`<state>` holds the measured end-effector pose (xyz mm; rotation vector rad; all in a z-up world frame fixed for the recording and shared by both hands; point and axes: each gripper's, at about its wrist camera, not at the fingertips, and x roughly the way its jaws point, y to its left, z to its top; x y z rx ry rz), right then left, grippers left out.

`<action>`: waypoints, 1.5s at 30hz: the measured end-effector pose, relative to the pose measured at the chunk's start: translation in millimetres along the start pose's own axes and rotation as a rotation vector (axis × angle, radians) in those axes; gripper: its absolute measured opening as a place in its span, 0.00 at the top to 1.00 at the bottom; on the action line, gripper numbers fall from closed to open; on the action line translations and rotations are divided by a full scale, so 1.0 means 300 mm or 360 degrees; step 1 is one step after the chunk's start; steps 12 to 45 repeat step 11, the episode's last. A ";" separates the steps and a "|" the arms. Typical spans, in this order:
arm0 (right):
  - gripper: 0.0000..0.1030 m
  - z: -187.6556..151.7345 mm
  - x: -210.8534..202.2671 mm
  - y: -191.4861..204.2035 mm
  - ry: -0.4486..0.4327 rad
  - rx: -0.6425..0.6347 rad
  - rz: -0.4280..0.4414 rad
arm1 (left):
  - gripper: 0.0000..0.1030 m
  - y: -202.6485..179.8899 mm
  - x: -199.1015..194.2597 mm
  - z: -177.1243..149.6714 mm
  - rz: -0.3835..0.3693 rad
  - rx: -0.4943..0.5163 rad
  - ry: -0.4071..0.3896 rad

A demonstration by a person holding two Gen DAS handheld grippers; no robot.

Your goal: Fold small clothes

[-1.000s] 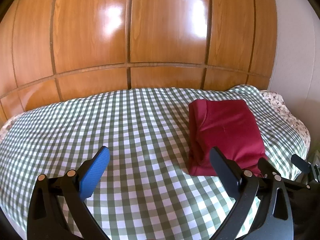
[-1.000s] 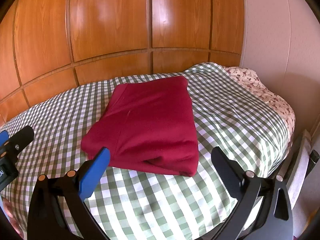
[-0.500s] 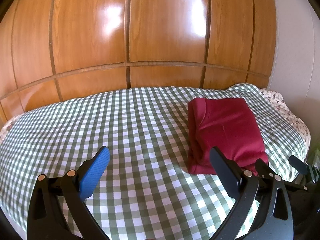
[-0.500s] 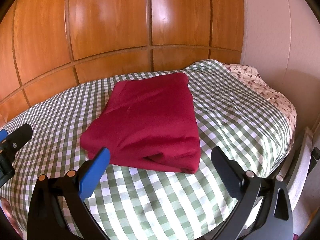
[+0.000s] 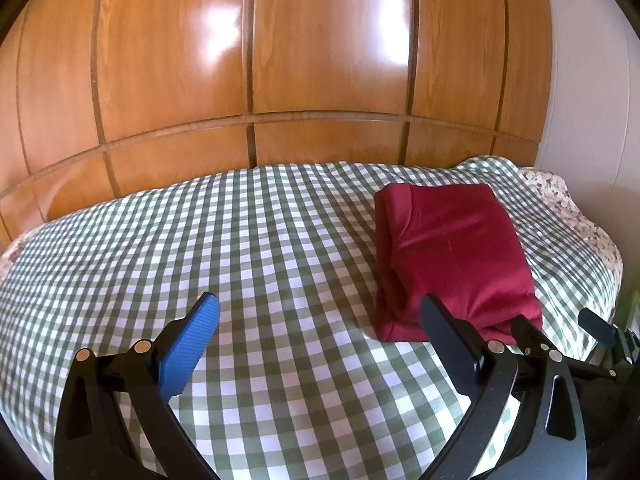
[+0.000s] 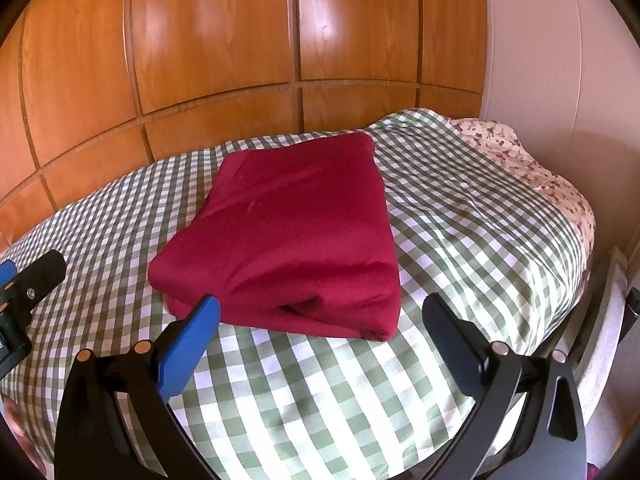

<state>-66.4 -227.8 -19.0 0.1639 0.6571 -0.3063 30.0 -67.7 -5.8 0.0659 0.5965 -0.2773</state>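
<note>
Left wrist view: my left gripper (image 5: pixel 320 320) hangs over bare green-and-white checked bedspread (image 5: pixel 248 248), jaws spread wide, nothing between them. One finger has a blue ribbed pad (image 5: pixel 188 350), the other reads as plain black from this angle. Folded dark red garment (image 5: pixel 452 256) sits ahead and off to the right of the gap, lying flat on the spread; its near edge is just past the black finger, not between the fingers and not touching them as far as I can tell. Layered fold edges face left toward the open part of the bed. Lower right corner of this view shows part of my right gripper (image 5: pixel 600 344), black, beside the bed edge. Right wrist view: right gripper (image 6: pixel 320 320) also wide open and empty, blue pad (image 6: pixel 188 352) on the left finger, black finger on the right. Garment (image 6: pixel 288 232) is straight ahead here, centred on the gap, its near folded edge just beyond the fingertips; blue pad tip overlaps the near-left corner in the picture, contact I can't confirm. Stack looks neat, roughly rectangular, with a small pucker along the near edge. Left gripper's black finger (image 6: pixel 36 276) shows at the left border, apart from the garment. Floral sheet (image 6: pixel 532 160) peeks out at the far right corner of the bed, glossy wooden wardrobe panels (image 6: pixel 216 40) behind, pale wall (image 6: pixel 560 60) to the right.
</note>
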 end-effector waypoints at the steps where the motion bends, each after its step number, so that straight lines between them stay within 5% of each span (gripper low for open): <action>1: 0.02 -0.001 0.002 0.000 0.0003 -0.0001 0.0000 | 0.04 0.002 0.002 -0.003 0.0010 -0.0004 -0.0008; 11: 0.02 0.041 0.028 -0.069 -0.0004 0.0073 -0.0033 | 0.04 0.058 0.155 -0.050 0.0016 -0.0059 0.0255; 45: 0.02 0.041 0.028 -0.069 -0.0004 0.0073 -0.0033 | 0.04 0.058 0.155 -0.050 0.0016 -0.0059 0.0255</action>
